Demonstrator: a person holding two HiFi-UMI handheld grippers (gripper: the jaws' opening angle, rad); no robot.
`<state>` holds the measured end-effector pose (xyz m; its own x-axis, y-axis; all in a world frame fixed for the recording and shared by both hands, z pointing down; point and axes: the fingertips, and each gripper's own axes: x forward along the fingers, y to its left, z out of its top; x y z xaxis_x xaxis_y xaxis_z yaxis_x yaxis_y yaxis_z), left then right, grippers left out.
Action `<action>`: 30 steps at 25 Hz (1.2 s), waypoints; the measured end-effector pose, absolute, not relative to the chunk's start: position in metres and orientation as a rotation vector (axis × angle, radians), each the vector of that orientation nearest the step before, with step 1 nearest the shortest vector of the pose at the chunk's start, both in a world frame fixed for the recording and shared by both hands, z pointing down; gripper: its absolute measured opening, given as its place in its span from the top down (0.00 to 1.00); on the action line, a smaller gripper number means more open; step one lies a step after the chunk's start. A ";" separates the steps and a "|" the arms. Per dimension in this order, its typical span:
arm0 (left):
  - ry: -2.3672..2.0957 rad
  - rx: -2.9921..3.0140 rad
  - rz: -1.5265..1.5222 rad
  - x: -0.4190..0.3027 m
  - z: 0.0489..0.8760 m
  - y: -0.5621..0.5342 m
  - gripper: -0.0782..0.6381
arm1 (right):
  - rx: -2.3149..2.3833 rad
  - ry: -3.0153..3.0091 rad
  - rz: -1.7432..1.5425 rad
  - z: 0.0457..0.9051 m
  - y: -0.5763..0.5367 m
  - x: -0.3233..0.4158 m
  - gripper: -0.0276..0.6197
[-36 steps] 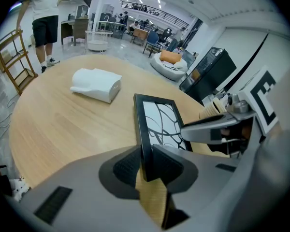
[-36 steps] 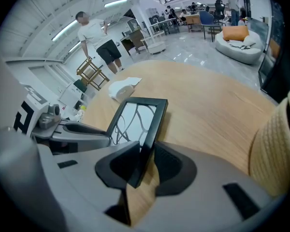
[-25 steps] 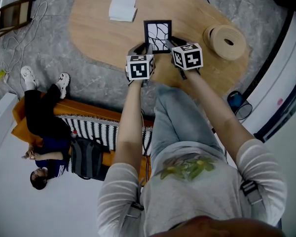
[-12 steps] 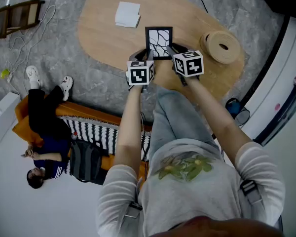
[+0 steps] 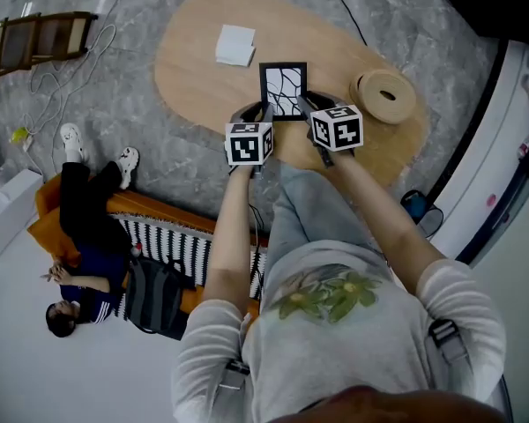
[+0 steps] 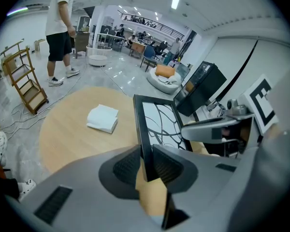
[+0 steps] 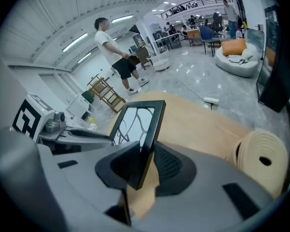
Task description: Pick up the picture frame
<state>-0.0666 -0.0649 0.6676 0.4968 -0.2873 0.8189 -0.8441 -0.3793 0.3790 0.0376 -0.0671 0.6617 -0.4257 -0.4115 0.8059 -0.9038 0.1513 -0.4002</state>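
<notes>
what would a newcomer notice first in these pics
The black picture frame, clamped upright by the left tool and right tool over the oval wooden table. Next, the pale roll at the table's right end, and a person lying on an orange bench at lower left.

Picture frame [image 5: 283, 89] risen, now higher above wooden table [image 5: 203, 77] than a second ago. Left gripper [image 5: 263, 113] and right gripper [image 5: 305, 108] risen with it. Table, white paper stack [image 5: 235, 44], tape roll [image 5: 383, 95] smaller in head view; more floor round table.
</notes>
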 end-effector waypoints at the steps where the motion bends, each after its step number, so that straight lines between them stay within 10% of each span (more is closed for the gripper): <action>1: -0.939 1.910 0.840 -0.067 0.663 -0.065 0.76 | 1.253 -1.919 1.231 0.657 -0.068 0.038 0.81; 30: -1.036 1.994 0.723 -0.064 0.524 -0.026 0.76 | 1.253 -2.088 1.153 0.517 -0.034 0.041 0.81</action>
<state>-0.0639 -0.0255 0.5242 0.5102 -0.4189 0.7512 -0.8497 -0.3808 0.3647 0.0410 -0.0335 0.5172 -0.4901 -0.5005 0.7137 -0.8706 0.2405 -0.4292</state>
